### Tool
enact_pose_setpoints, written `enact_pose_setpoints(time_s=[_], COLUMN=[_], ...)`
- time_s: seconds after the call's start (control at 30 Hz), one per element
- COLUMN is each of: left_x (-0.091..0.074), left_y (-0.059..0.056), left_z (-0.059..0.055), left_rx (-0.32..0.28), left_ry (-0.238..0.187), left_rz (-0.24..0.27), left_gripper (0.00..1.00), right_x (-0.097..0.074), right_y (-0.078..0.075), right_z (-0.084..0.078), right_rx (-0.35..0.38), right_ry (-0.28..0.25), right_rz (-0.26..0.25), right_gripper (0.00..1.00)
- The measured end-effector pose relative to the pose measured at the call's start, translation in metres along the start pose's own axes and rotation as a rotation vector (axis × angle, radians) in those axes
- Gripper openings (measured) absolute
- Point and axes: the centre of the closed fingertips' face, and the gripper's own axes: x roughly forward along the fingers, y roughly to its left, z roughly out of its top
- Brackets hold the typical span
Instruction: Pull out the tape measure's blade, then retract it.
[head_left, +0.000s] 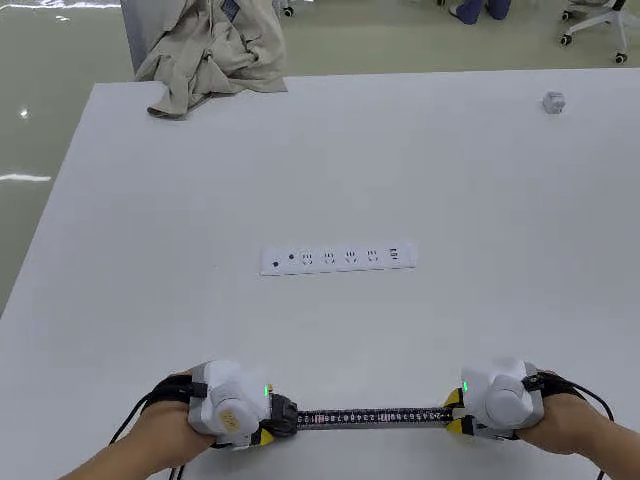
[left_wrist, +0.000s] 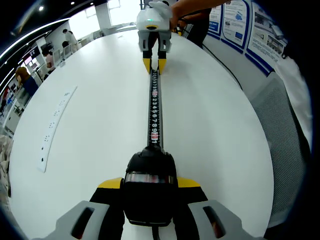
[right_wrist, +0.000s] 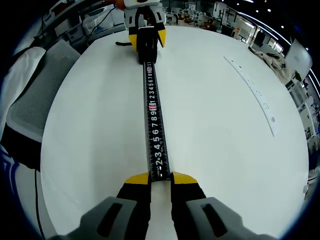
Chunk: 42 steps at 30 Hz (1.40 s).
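Separately: left tool (left_wrist: 150, 183) clamps case (left_wrist: 150, 167), right tool (right_wrist: 160, 178) blade tip (right_wrist: 159, 171).

Glossy plastic tape measure case (left_wrist: 150, 185), matt blade (left_wrist: 154, 110), smooth white table (head_left: 300, 170).

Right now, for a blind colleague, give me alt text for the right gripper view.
The right gripper pinches the end of the black tape blade, which stretches straight across the white table to the tape measure case held by the left gripper. A power strip lies to the right.
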Motion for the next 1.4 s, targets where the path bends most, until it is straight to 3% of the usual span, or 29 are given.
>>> enact_pose_setpoints(time_s=[0.33, 0.77, 1.4], left_x=[0.0008, 0.0, 0.0003], left_y=[0.0007, 0.0011, 0.0062], left_z=[-0.0001, 0.0006, -0.0016], left_rx=[0.0, -0.017, -0.092], left_ry=[-0.004, -0.014, -0.032], left_rz=[0.003, 0.009, 0.054], left_gripper=[0.35, 0.36, 0.42], right_x=[0.0019, 0.0004, 0.0001], right_y=[-0.0012, -0.0016, -0.0016], right_z=[-0.0025, -0.0013, -0.0014], right_rx=[-0.028, -0.011, 0.096], right_ry=[0.036, 0.056, 0.022], right_rz=[-0.015, -0.032, -0.086], right_gripper=[0.15, 0.16, 0.22])
